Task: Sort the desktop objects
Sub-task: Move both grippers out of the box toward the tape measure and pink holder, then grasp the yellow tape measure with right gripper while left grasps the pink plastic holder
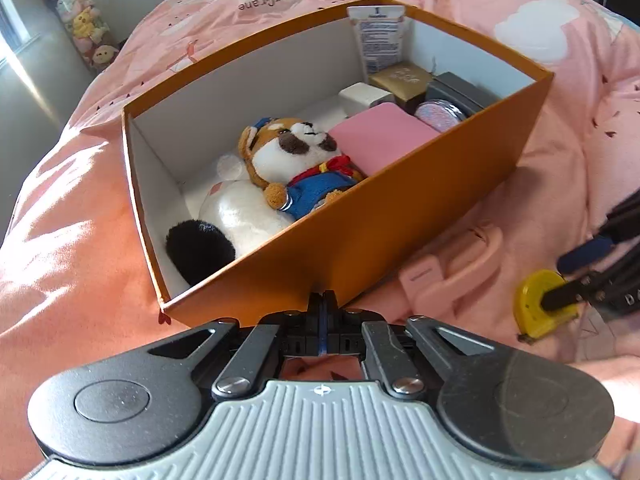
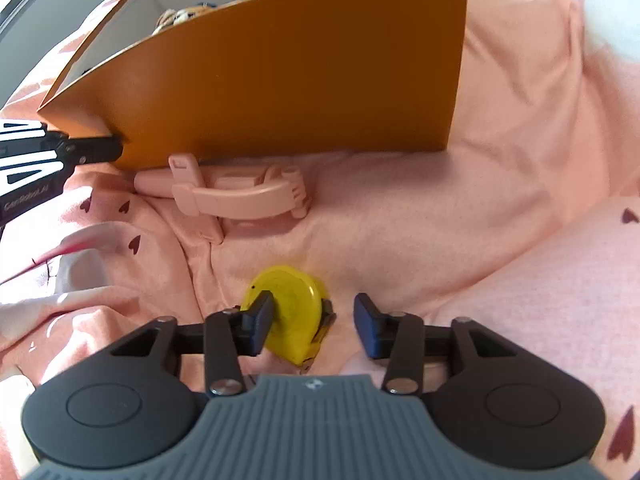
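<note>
You're looking at a matt orange cardboard box (image 1: pixel 400 216); inside it fuzzy plush toys (image 1: pixel 296 160) are lying, beside it a glossy yellow plastic tape measure (image 2: pixel 290 312) on soft pink cloth bedding (image 2: pixel 500 184).

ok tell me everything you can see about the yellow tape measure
The yellow tape measure is a small rounded case of glossy plastic with a dark patch on its right edge. It stands tilted on edge on the pink blanket, in front of the orange box. The right claw straddles it, jaws open: the left finger overlaps the case, the right stands clear.
</note>
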Tool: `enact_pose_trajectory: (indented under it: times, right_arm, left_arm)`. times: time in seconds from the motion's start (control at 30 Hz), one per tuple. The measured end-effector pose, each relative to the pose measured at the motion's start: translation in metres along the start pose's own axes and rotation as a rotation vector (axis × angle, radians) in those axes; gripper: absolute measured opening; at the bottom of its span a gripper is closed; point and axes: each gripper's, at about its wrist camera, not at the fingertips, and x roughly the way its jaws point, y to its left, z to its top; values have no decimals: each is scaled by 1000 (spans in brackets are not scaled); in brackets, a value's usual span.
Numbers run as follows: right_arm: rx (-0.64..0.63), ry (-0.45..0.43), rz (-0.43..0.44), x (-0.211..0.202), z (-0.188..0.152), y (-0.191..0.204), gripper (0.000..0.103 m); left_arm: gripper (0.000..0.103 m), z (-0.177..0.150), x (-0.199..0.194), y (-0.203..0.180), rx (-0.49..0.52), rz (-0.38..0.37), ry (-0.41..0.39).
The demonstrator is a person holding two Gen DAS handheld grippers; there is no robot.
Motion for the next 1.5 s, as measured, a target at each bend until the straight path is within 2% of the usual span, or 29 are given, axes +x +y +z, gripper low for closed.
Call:
enact_pose_trajectory:
  times: [0.2,0.3,0.37,0.4,0.43,0.6,0.7,0.8,0.9,1.03,1.17,1.3,1.5]
  right_arm:
    - [23,46,58,14,3,-2,54]
    - [9,61,80,17,3,1,48]
    - [7,59,85,15,0,3,41]
    - [6,51,85,12,-1,4,34]
    - [10,35,93,8,-2,4,30]
    - [1,-45,139,-13,-8,8,22]
    - [-19,-122,130,-32,-8,11,21]
    - [-51,-207,44,-49,-6,15,21]
    - [-50,-208,-52,-51,-4,13,21]
    - [-4,-180,-64,-37,-4,6,22]
    - [20,-181,-79,-30,-8,3,25]
    - [-3,-160,-120,-23,-13,7,32]
    - [-40,-130,-130,-15,-13,13,36]
  left_arm:
    - [2,-1,10,3,-32,15,-2]
    - [2,-1,11,-4,11,23,4]
    - [11,-1,4,-10,63,-9,-20]
    - [18,-2,0,-14,91,-20,-30]
    - [21,-2,-4,-17,120,-34,-41]
    - [33,-9,-10,-38,271,-108,-37]
    - [40,-14,-6,-52,396,-96,-29]
    - [55,-16,1,-63,520,-45,-28]
    - [55,-17,12,-70,620,-13,10]
    - [55,-22,29,-80,715,32,57]
    - [51,-23,43,-85,718,46,81]
    - [41,-26,52,-95,748,81,75]
    - [37,-32,55,-99,751,97,59]
